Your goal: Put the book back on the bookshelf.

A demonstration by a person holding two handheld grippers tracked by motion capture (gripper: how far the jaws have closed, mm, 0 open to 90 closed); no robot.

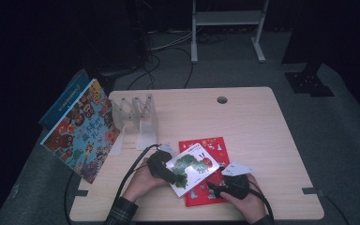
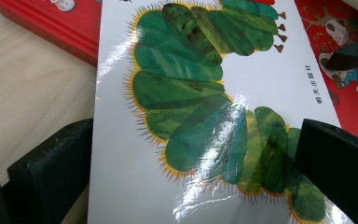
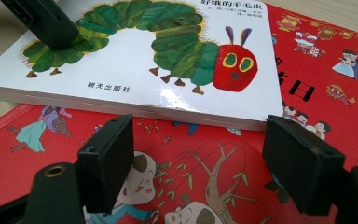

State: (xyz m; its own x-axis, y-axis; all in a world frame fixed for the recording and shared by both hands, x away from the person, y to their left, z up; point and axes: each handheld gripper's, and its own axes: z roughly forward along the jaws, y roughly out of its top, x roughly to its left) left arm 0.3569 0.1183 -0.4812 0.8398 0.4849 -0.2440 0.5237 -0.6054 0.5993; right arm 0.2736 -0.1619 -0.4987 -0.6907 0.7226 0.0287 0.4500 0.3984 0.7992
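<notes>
A white picture book with a green caterpillar (image 1: 192, 166) (image 2: 191, 93) (image 3: 144, 60) lies askew on top of a red picture book (image 1: 206, 193) (image 2: 42, 23) (image 3: 214, 182) near the table's front edge. My left gripper (image 1: 168, 174) (image 2: 191, 154) is shut on the caterpillar book's left end, one jaw over the cover and one under it. In the right gripper view, that upper finger (image 3: 42, 21) presses on the caterpillar's tail. My right gripper (image 1: 214, 187) (image 3: 198, 144) hovers low over the red book, open, nothing between its jaws, facing the white book's near edge.
A clear acrylic book rack (image 1: 136, 117) stands at the table's back left. A large colourful book (image 1: 82, 131) leans off the left edge with a blue book (image 1: 65, 101) behind it. The wooden table (image 1: 253, 131) has a cable hole (image 1: 222, 100) at the back.
</notes>
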